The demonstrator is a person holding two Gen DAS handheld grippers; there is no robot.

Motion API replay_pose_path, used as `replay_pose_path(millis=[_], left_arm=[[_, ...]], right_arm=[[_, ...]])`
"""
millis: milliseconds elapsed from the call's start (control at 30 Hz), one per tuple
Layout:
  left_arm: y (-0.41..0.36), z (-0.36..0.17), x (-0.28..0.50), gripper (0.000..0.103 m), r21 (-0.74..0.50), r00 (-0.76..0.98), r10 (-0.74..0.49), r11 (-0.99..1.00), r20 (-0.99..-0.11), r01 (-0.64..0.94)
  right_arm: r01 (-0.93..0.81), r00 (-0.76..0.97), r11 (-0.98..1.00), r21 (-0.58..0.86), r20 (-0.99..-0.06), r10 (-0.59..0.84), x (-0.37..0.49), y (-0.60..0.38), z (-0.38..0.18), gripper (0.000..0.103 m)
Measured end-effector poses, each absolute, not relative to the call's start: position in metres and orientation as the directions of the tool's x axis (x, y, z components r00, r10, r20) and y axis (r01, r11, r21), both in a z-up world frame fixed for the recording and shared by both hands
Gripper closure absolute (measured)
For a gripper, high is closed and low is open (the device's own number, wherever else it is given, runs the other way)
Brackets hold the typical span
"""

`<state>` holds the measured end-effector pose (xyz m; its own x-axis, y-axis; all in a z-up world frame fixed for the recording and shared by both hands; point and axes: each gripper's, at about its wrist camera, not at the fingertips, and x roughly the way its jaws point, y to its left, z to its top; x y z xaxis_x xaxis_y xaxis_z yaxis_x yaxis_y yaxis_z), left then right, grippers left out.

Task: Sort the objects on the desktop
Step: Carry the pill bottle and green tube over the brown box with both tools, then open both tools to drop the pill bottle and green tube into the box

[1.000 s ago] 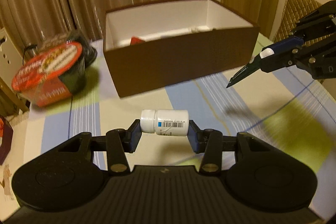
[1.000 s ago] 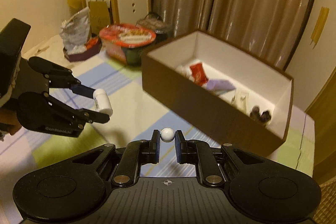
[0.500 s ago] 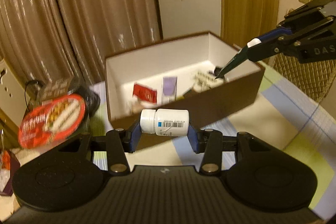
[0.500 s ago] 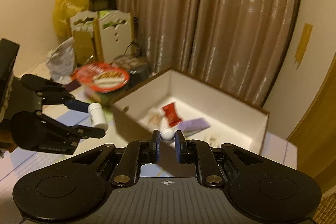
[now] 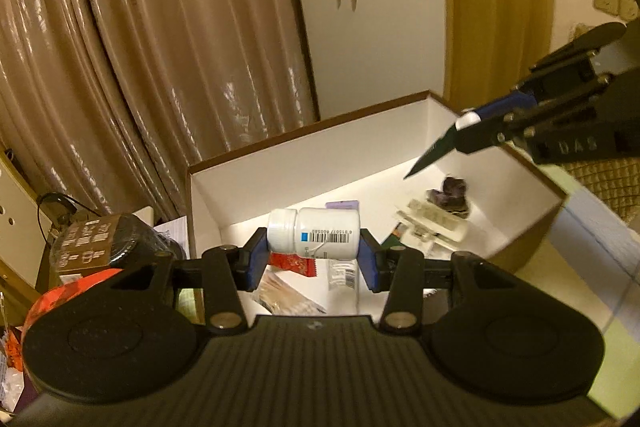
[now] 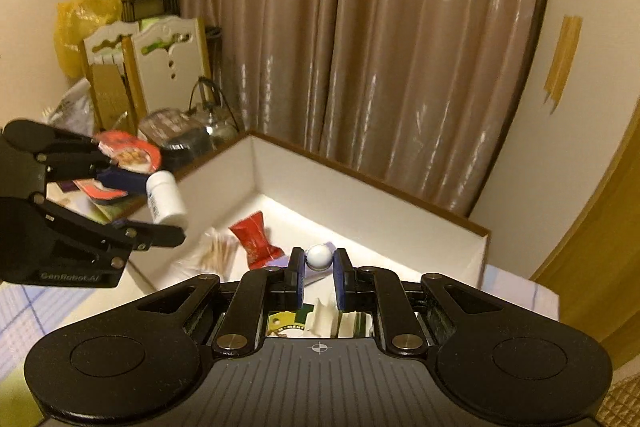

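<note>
My left gripper (image 5: 314, 259) holds a white pill bottle (image 5: 314, 234) sideways above the open brown box (image 5: 304, 157); my right gripper (image 6: 319, 277) pinches a small white ball (image 6: 319, 256) over it. Inside the box lie a red packet (image 6: 256, 239), a purple card (image 5: 342, 205) and a blister pack (image 5: 432, 221).

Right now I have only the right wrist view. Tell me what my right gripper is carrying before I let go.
Observer: The right gripper is shut on a dark pen with a white end. Its tip points down over the open box.
Operator: Report the left side's grip.
Observer: The left gripper clamps the white bottle end to end, cap against one pad, barcode facing its camera.
Operator: Say what lies below the pen.
Observer: A blister pack and dark purple pieces lie at that end of the box floor.
</note>
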<state>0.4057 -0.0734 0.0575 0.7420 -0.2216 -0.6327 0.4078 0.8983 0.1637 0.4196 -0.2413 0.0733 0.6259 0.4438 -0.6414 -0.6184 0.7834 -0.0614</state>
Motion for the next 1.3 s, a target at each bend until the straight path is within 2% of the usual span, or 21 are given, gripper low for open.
replay_pose_path(millis=[200,500,633,733,1300], left_arm=[[-0.083,0.033,0.443,0.062,0.177,0.719,-0.200,0.894,-0.665,0.411],[-0.092,0.013,0.467,0.061,0.177,0.700,-0.173,0.901,-0.692,0.397],[-0.092,0.010,0.469,0.050,0.182,0.702,-0.166,0.902,-0.692,0.392],[-0.091,0.010,0.470,0.036,0.179,0.705,-0.164,0.905,-0.690,0.386],[-0.086,0.010,0.466,0.035,0.184,0.714,-0.156,0.908,-0.683,0.375]], right_arm=[[-0.628,0.582,0.778,-0.038,-0.686,0.437,0.450,-0.232,0.039,0.090],[-0.619,0.554,0.785,-0.004,-0.711,0.433,0.476,-0.230,0.017,0.090],[-0.617,0.546,0.787,0.002,-0.719,0.430,0.480,-0.231,0.011,0.090],[-0.616,0.541,0.788,0.003,-0.725,0.427,0.482,-0.231,0.008,0.090],[-0.603,0.556,0.797,-0.009,-0.722,0.412,0.489,-0.222,0.007,0.089]])
